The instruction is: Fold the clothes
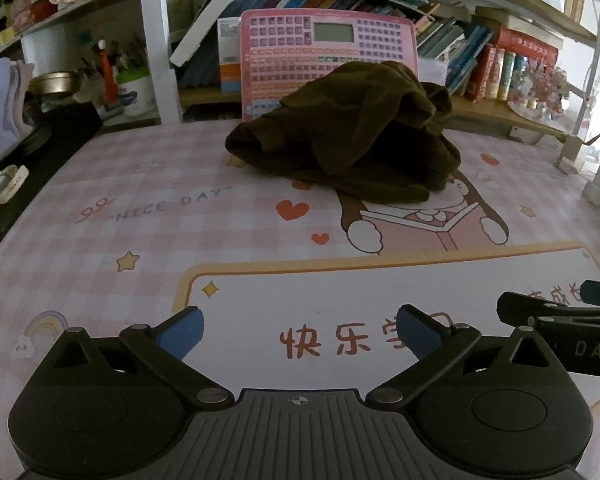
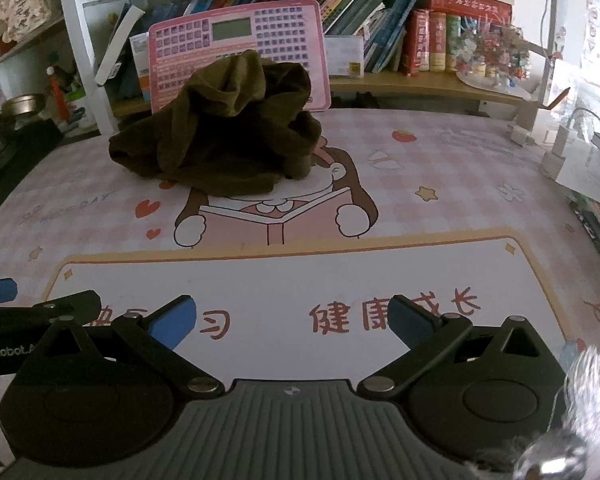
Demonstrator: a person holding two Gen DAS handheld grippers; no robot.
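The task is judged to be at its opening step: nothing has been folded, and the dark olive garment (image 1: 340,132) is seen heaped in a crumpled mound with no edge, sleeve or hem clearly laid out. The heap lies on the pink checked desk mat (image 1: 140,208), towards the far edge of the desk and roughly midway between its left and right edges, partly over the printed cartoon figure and just in front of the pink keyboard toy (image 1: 328,40) that is propped against the bookshelf (image 2: 420,80). The left gripper (image 1: 300,334) is held near the front edge of the desk, its 2 blue-padded fingers spread wide with nothing between them; the right gripper (image 2: 292,320) is held beside it, likewise spread wide and empty. Both are well apart from the garment, with a bare stretch of mat between. The next move is judged to call for both grippers to be carried forward to the heap, for 2 separate points of the cloth to be pinched, and for the garment to be lifted and spread flat before any fold is made. Which part of the cloth is a corner cannot be told.
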